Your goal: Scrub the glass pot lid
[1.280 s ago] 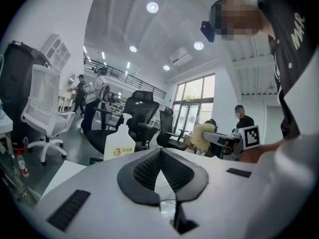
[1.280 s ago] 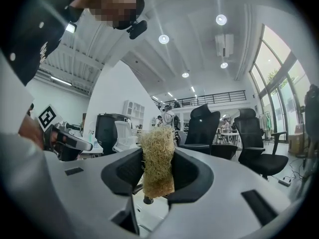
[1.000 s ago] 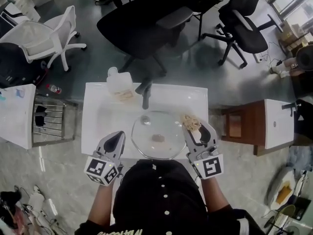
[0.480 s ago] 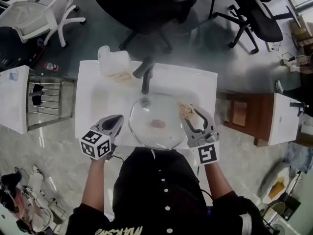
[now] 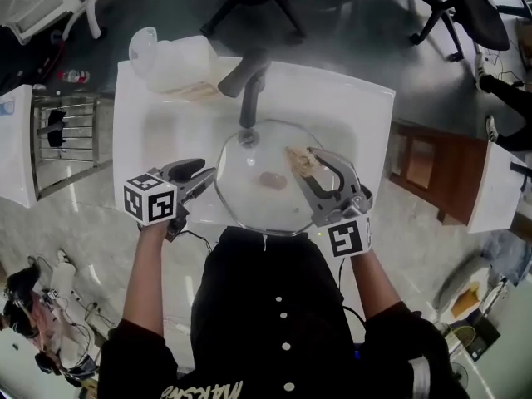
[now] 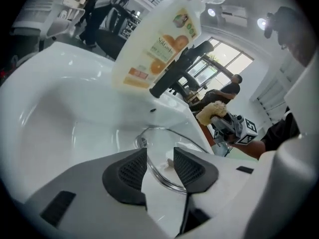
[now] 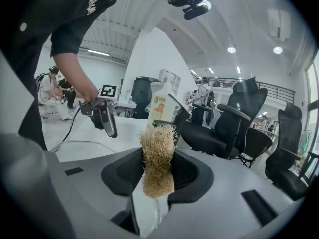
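The glass pot lid (image 5: 259, 196) lies in the white sink (image 5: 166, 140), its knob (image 5: 247, 138) toward the faucet. My left gripper (image 5: 208, 178) is at the lid's left rim. In the left gripper view its jaws (image 6: 160, 156) are opening, and the lid's rim (image 6: 158, 169) runs through the gap between the pads without being pressed. My right gripper (image 5: 309, 160) hangs over the lid's right half, shut on a tan fibrous scrubber (image 5: 300, 163). In the right gripper view the scrubber (image 7: 157, 158) stands upright between the pads.
A dark faucet (image 5: 248, 86) rises behind the lid. A soap bottle (image 5: 179, 61) with an orange label stands on the sink's back left corner. A wire rack (image 5: 71, 140) stands to the left and a wooden stand (image 5: 424, 173) to the right.
My left gripper has swung in to the lid's left rim and its jaws now show a gap. My right gripper has carried the scrubber inward over the lid.
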